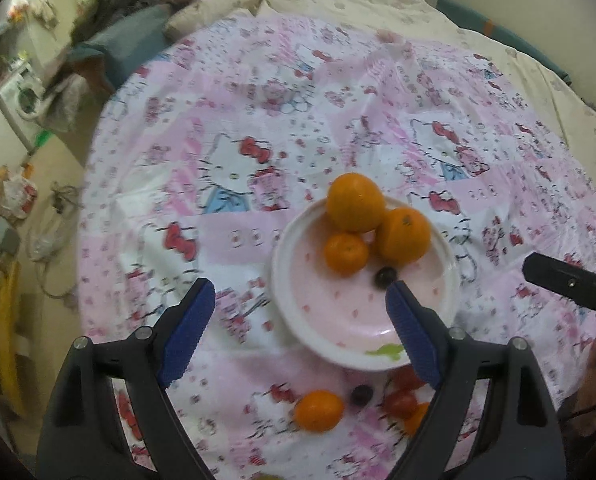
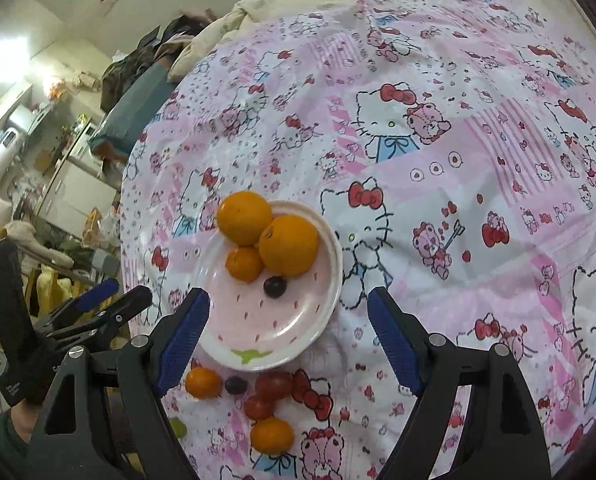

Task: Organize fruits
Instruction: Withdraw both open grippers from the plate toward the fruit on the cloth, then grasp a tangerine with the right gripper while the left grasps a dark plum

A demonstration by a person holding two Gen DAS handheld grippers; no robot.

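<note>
A pink plate (image 1: 330, 320) (image 2: 258, 332) sits on the Hello Kitty cloth. It holds two large oranges (image 1: 356, 202) (image 2: 288, 245), a small mandarin (image 1: 345, 253) (image 2: 244, 264) and a dark grape (image 1: 385, 277) (image 2: 275, 286). In front of the plate lie loose mandarins (image 1: 319, 410) (image 2: 272, 435) (image 2: 203, 383), another dark grape (image 1: 361, 394) (image 2: 235, 385) and red tomatoes (image 1: 400, 402) (image 2: 272, 386). My left gripper (image 1: 300, 314) is open and empty above the plate's near left side. My right gripper (image 2: 288, 328) is open and empty above the plate's near edge.
The cloth (image 2: 458, 160) covers a bed with a cream quilt (image 1: 378, 8) behind. Clothes (image 1: 138, 40) pile at the far left. A cluttered floor and appliances (image 1: 18, 100) lie off the left edge. A green fruit (image 2: 178, 426) lies near the right gripper's left finger.
</note>
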